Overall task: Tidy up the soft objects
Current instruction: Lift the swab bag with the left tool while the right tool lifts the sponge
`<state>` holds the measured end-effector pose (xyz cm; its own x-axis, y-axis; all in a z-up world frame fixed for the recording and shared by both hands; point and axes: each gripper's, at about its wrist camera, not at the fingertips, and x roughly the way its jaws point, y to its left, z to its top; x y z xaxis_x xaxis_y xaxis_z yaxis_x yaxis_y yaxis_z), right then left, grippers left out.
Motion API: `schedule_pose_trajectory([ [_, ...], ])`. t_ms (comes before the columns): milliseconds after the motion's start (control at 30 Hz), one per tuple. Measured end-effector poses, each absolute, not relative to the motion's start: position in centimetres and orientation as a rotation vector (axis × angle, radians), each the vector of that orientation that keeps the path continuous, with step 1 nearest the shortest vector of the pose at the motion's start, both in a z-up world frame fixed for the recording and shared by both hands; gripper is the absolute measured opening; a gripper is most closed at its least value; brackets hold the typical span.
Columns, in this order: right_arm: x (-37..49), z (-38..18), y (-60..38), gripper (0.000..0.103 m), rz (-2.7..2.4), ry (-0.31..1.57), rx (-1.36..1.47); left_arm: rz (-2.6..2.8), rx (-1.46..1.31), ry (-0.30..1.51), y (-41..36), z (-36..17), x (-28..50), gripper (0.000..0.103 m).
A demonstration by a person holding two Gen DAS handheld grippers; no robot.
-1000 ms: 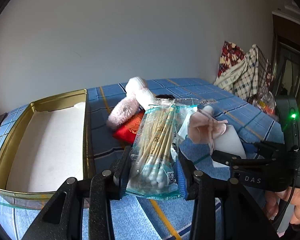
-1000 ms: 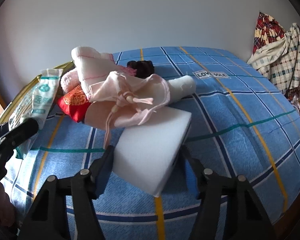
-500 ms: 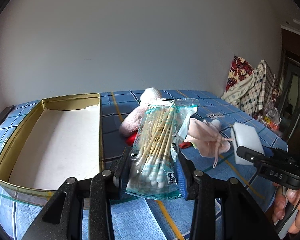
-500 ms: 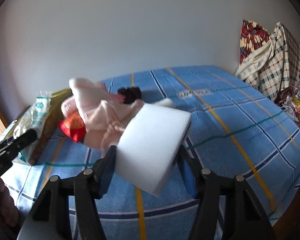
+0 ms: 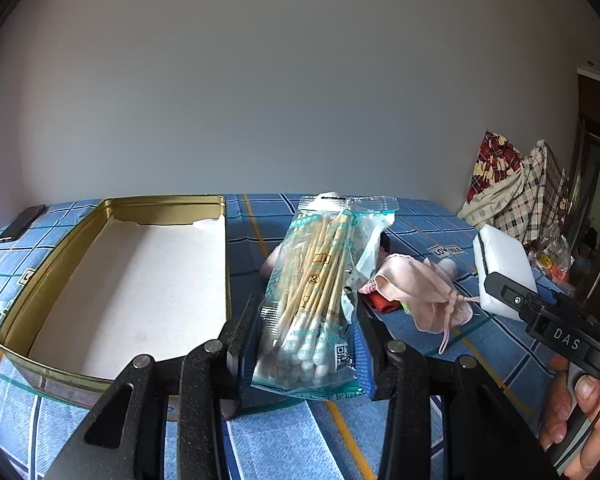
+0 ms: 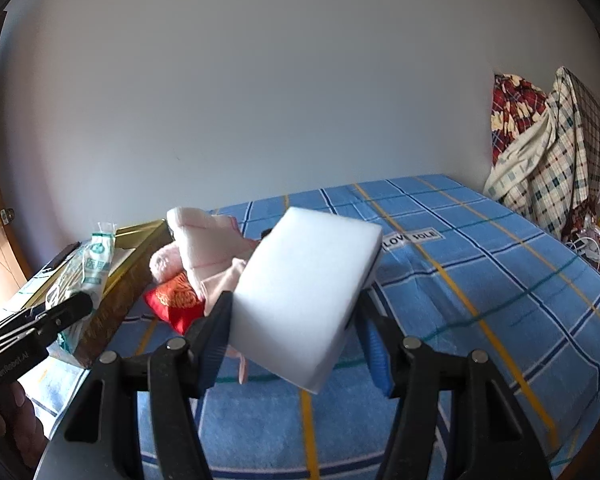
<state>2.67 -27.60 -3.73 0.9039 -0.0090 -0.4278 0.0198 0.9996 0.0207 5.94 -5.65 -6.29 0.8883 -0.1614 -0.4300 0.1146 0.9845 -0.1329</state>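
Left gripper [image 5: 306, 344] is clamped on the bottom end of a cotton swab pack [image 5: 320, 296], pack standing upright between the pads, swab tips down, well off the bedsheet [image 5: 300, 440]. Right gripper [image 6: 296, 336] is clamped on a white sponge block [image 6: 304, 296], tilted, one corner hanging below the jaws, also airborne; the same block shows at the right of the left view [image 5: 500, 268]. Both loads look secure, no sagging. Outward from there: the gold tin box [image 5: 12, 320] sits on the bed to the left of the swab pack, open, white-lined, nothing visible inside. Remaining pile lies between the two grippers on the sheet: pink drawstring pouch [image 5: 420, 296], red embroidered pouch [image 6: 176, 304], pink fluffy item [image 6: 164, 264], folded white-pink cloth [image 6: 204, 236], all touching or overlapping. A phone [image 5: 20, 222] lies at the far left edge, plaid bedding [image 6: 548, 152] heaps against the wall on the right. Likely step: transport phase, both items lifted, neither placed. Next move probably calls for swinging the left gripper over the tin's near rim and lowering before release, laying the pack flat along one side so the sponge fits beside it; the right one has farther to travel, across the pile. Risk: tilted sponge corner catching the tin rim.
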Motion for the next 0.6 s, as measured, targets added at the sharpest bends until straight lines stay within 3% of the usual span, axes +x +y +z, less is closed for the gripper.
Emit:
schedule_pose_trajectory([
  [600,4.9,-2.5,-24.2,0.060,0.063,0.389,-0.012,-0.057,-0.073,0.415,-3.6,-5.4,6.3,0.042],
])
